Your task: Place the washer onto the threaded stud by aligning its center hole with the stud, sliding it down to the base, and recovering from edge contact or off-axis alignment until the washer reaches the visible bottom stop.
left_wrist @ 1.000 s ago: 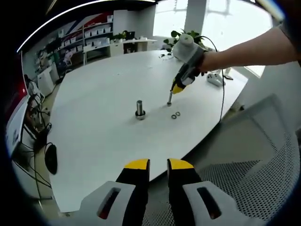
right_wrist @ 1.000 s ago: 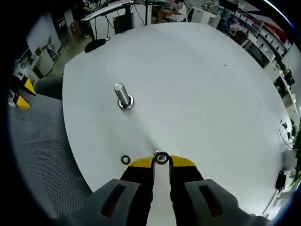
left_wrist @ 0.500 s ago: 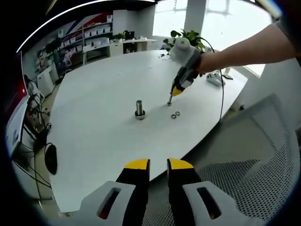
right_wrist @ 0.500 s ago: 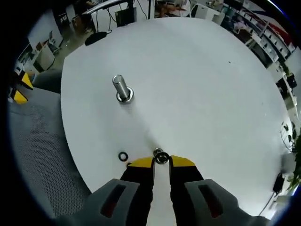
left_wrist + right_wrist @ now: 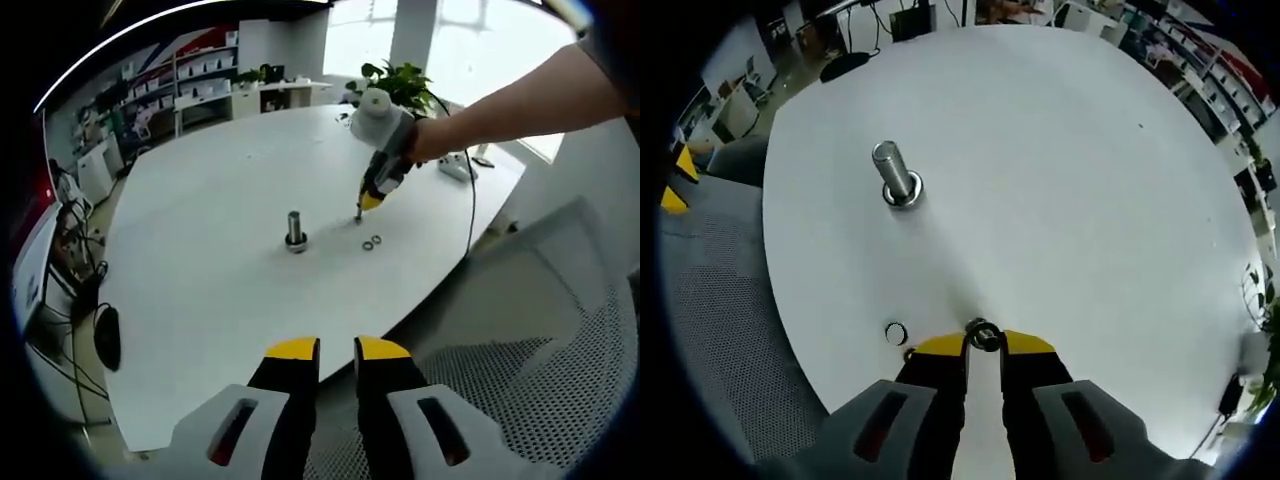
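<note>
Between my right gripper (image 5: 983, 343)'s jaws, closest to the lens in the right gripper view, sits the washer (image 5: 982, 334), pinched at the yellow tips and lifted off the white tabletop (image 5: 1070, 180). A spare washer (image 5: 896, 333) lies flat just to the side of the tips, near the tabletop's edge. Farther out stands the threaded stud (image 5: 894, 174), upright on its base, well apart from the held washer. In the left gripper view my left gripper (image 5: 336, 349) hangs back over the mesh chair (image 5: 520, 390), its jaws nearly closed with nothing between them.

I judge the step in hand to be the carry to the stud. To do it well I would bring the washer over the stud top with its face level, centre the hole before lowering, and descend straight along the axis. If an edge catches on the thread, I would lift slightly and re-centre rather than push. Release only once it rests at the base.
</note>
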Motion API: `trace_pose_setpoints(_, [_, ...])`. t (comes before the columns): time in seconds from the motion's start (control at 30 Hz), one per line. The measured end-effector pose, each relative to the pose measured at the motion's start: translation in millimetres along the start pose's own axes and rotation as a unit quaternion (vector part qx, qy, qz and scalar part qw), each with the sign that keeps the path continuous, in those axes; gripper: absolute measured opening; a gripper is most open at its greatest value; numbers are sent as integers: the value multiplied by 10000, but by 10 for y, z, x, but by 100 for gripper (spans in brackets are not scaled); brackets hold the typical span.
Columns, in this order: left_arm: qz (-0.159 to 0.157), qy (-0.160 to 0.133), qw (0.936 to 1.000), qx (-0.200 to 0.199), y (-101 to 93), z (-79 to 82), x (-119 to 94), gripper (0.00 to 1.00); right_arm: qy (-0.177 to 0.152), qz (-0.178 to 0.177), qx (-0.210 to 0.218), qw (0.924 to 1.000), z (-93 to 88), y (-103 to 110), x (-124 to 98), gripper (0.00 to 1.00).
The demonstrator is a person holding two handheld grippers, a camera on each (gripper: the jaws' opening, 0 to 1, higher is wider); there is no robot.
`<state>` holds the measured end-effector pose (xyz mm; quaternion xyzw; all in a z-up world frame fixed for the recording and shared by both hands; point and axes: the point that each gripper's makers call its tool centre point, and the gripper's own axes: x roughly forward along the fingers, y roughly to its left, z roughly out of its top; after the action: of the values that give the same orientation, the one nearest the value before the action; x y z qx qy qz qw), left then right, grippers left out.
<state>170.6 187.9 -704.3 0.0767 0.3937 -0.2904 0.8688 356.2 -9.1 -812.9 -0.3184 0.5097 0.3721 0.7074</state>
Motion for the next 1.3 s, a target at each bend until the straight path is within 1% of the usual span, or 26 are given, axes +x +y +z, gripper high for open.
trace_pose_setpoints(0.1, [7,-3,10000,-3,2,1,-1,11,108,-22,-76,9999,-51,-5,47,14])
trace_pose_setpoints(0.27, [19,-15,10000,-11,6,5,-2,11,185,-19,49,9998,-112,-29,117,14])
trace_pose_setpoints(0.47, [45,-16,10000,-28,17,5,-3,11,256,-72,94,9996,-174,-48,155,15])
trace_pose_setpoints(0.67, [66,-14,10000,-36,26,5,-6,11,286,-73,102,9995,-199,-47,149,15])
trace_pose_setpoints(0.83, [68,-4,10000,-52,29,-1,-4,11,257,-155,125,9995,-208,-61,138,17])
trace_pose_setpoints(0.97, [71,5,10000,-48,27,-2,-7,11,270,-178,143,9994,-237,-78,143,23])
trace_pose_setpoints(1.07, [101,-13,9999,-83,43,0,-9,11,245,-158,247,9993,-243,-69,127,23])
trace_pose_setpoints(1.17, [99,-4,9999,-83,43,-2,-8,12,218,-177,229,9993,-250,-64,95,23])
trace_pose_setpoints(1.3, [80,-37,9999,-63,36,11,-9,12,232,-182,272,9992,-311,-41,43,24])
